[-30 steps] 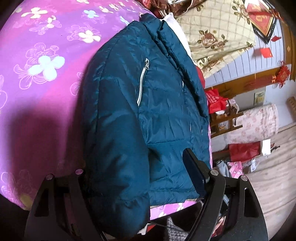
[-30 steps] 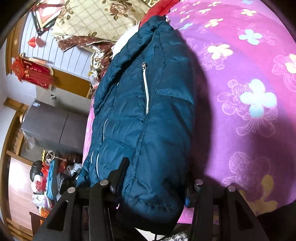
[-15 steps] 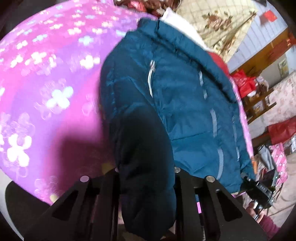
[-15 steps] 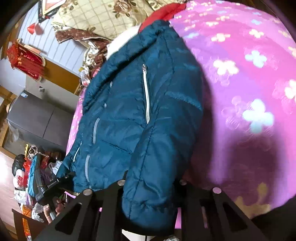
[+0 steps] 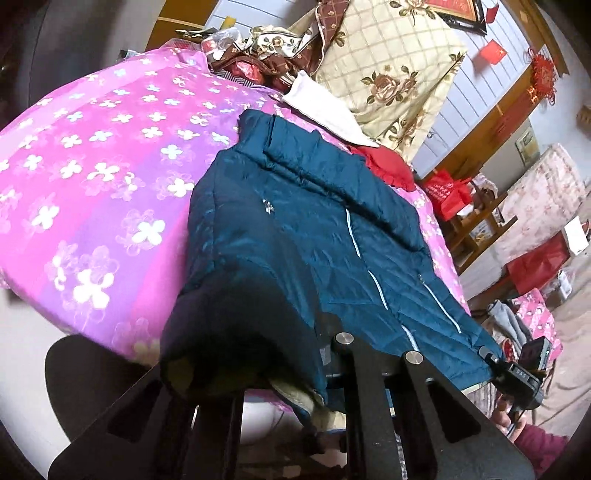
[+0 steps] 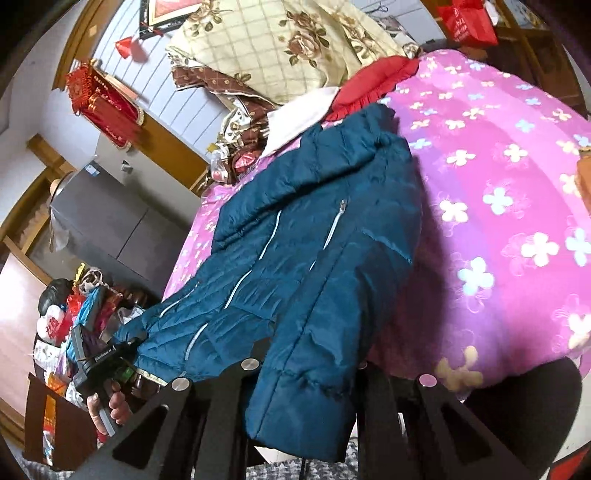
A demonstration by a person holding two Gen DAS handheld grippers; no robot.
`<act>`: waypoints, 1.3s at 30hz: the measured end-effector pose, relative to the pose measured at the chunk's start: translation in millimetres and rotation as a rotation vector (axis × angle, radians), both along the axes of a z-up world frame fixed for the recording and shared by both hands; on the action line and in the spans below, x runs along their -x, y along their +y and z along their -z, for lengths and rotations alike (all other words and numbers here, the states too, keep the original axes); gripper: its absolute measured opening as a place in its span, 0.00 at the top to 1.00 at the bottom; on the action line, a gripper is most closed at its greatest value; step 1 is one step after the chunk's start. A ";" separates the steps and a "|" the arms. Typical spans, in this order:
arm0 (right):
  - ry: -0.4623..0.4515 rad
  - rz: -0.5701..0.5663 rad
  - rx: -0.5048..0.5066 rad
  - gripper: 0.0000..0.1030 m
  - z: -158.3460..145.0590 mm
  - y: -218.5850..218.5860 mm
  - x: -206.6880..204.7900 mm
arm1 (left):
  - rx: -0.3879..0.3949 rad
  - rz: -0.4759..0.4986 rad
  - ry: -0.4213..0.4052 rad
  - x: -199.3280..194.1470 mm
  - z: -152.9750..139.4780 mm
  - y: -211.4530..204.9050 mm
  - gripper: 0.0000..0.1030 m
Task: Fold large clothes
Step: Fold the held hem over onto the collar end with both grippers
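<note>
Centrally in both views, a teal puffer jacket (image 5: 295,236) (image 6: 317,236) lies front-up on a pink flowered bedspread (image 5: 92,177) (image 6: 509,192), collar toward the upper frame, hem toward the cameras. The left gripper (image 5: 280,384) pinches one dark, shadowed sleeve cuff at lower centre of its view; the right gripper (image 6: 306,384) pinches the other cuff at lower centre of its own, jaws pressed on the padded fabric. Only the left view shows the right gripper from outside, at lower right by the hem, bearing small white lettering that seems to read "DAS"; only the right view shows the left gripper from outside, at lower left, with a label too small to read. Beyond the collar lie a white cloth (image 5: 325,110) (image 6: 303,114), a red cloth (image 5: 388,166) (image 6: 369,85) and a cream rose-print quilt (image 5: 391,62) (image 6: 280,44). A red bag (image 5: 447,192) (image 6: 467,18) shows in both, its print illegible. A dark cabinet (image 6: 110,225) appears in the right view alone.
</note>
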State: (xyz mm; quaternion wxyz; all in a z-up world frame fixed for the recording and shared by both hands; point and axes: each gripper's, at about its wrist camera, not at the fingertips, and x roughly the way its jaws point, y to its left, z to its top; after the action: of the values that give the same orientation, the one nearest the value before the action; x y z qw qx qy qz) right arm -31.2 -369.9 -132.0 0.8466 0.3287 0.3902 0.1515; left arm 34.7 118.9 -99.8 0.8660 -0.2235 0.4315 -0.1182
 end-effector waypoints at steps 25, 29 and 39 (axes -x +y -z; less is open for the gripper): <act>-0.159 0.119 0.288 0.86 -122.4 -2.3 -207.7 | -0.313 -0.088 -0.129 -214.5 -82.5 -38.0 0.90; -0.119 0.148 0.317 0.86 -119.8 -5.4 -257.4 | -0.338 -0.122 -0.076 -271.1 -73.4 -42.0 0.90; 0.017 0.187 0.322 0.86 -60.9 -32.1 -378.0 | -0.420 -0.160 0.031 -385.1 -20.7 -61.1 0.88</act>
State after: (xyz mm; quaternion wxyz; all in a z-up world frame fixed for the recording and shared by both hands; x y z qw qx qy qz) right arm 346.8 -402.0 -71.1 0.8955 0.2248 0.3841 0.0049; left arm 419.8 57.8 -79.1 0.8933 -0.0734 0.4410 0.0467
